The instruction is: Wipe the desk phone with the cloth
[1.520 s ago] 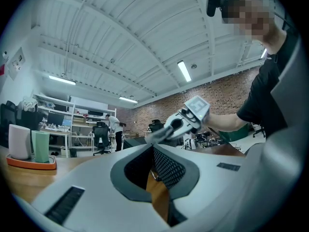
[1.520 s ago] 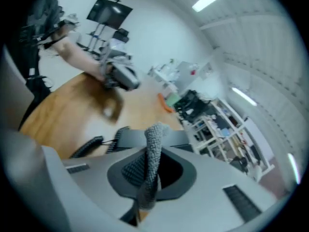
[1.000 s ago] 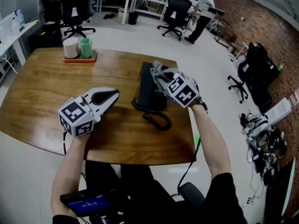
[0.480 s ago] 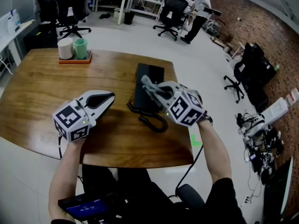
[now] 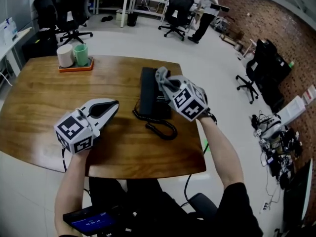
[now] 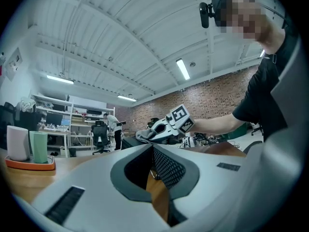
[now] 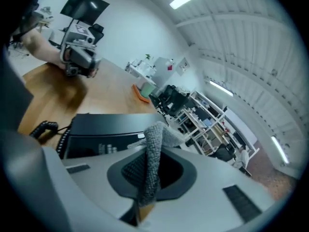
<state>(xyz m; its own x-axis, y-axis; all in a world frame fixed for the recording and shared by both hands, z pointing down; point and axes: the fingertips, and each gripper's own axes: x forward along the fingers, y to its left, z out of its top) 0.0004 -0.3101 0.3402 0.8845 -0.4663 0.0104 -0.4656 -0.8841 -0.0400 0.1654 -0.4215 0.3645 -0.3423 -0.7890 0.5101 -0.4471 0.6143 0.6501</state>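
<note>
The black desk phone lies mid-table, with its coiled cord looping toward me. My right gripper hovers over the phone's right side, shut on a grey cloth that bunches out past its tips. In the right gripper view the cloth hangs between the jaws just above the phone. My left gripper rests low over the wooden table, left of the phone and apart from it. Its jaws are together with nothing in them.
An orange tray with a white cup and a green cup sits at the table's far left. Office chairs, benches and a standing person fill the room beyond. The table's near edge is close to my body.
My right gripper drew the cloth toward the phone's near end, then slid it back toward the far part. The left gripper stayed where it was.
</note>
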